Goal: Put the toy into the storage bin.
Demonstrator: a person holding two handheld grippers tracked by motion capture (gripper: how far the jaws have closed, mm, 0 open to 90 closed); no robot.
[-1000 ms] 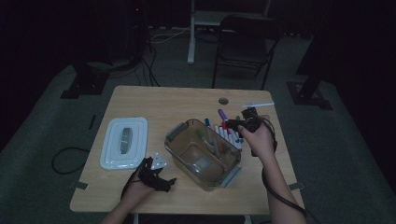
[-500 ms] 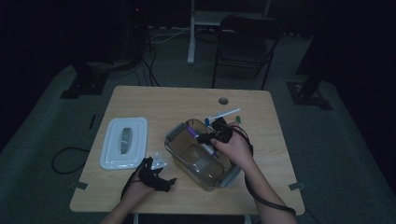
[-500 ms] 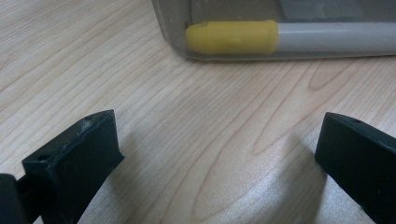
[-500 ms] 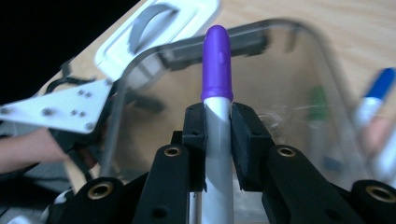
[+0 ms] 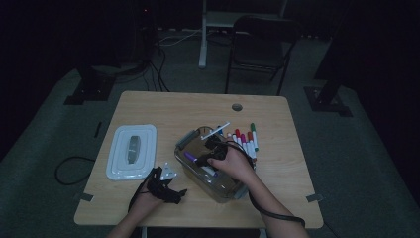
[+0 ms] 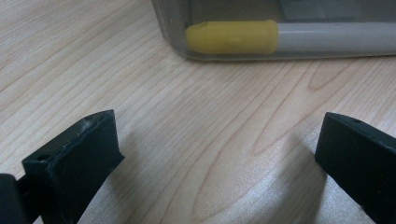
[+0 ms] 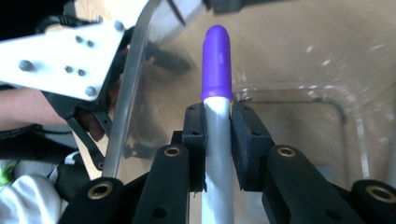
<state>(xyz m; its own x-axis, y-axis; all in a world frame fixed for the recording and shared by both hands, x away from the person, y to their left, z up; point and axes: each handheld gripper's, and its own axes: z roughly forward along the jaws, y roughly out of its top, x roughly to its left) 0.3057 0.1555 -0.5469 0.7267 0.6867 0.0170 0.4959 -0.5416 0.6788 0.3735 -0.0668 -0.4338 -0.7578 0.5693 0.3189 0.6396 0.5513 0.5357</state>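
At the middle of the high view, the right claw (image 7: 218, 128) is clamped on a purple-capped marker (image 7: 217, 70) over the clear box (image 5: 184, 140), apparently to drop it in, while the left claw (image 6: 210, 154) rests spread apart on the surface (image 5: 163, 106) just beside the box, out of the way.

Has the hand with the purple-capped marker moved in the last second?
Yes. The right gripper has carried the purple-capped marker leftward from above the marker row to over the clear box.
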